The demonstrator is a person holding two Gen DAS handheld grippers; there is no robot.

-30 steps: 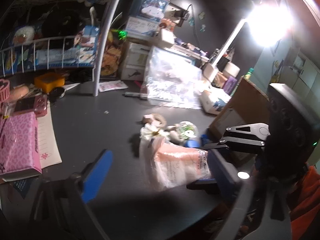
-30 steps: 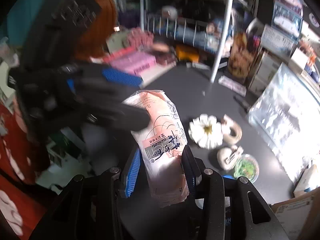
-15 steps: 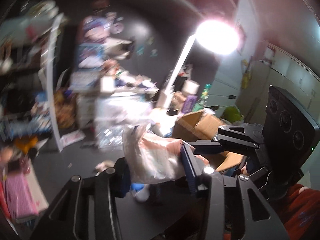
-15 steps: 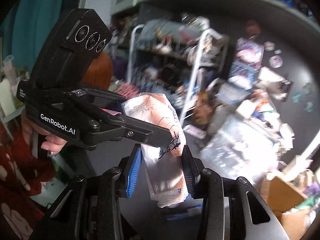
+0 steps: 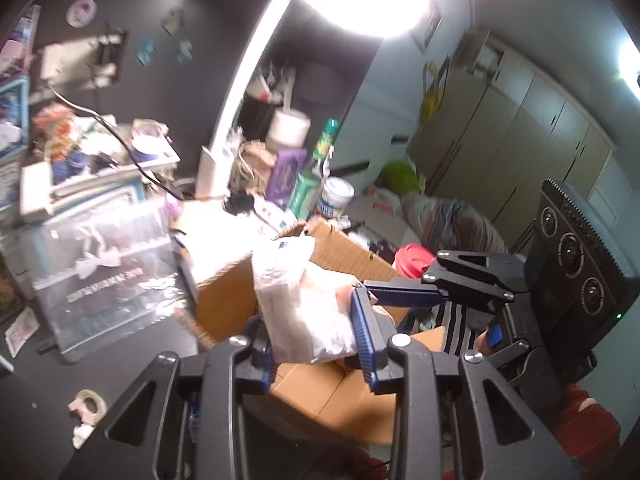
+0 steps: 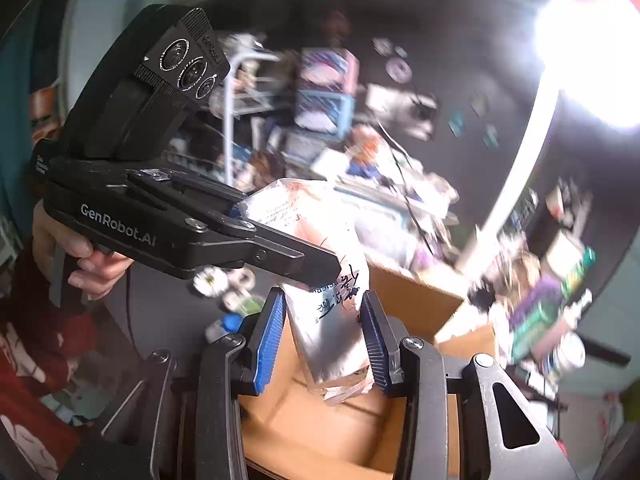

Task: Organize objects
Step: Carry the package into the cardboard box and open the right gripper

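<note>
Left wrist view: the left hand-held gripper point(image 5: 316, 336) is clenched on the tissue pack point(image 5: 308, 308), held over the open cardboard box point(image 5: 344, 392) beside the tabletop point(image 5: 120, 364). Right wrist view: the right hand-held gripper point(image 6: 324, 340) grasps the pack's other end; best to lower it level and release both together. The left tool reads "GenRobot.AI"; the pack's print is illegible.

We hold the tissue pack point(image 5: 304, 300) above the cardboard box point(image 5: 336, 392), between the left gripper point(image 5: 316, 344) and the right gripper point(image 6: 322, 336). The tape roll point(image 5: 90, 404) lies on the table point(image 5: 52, 420), left of the box.
</note>
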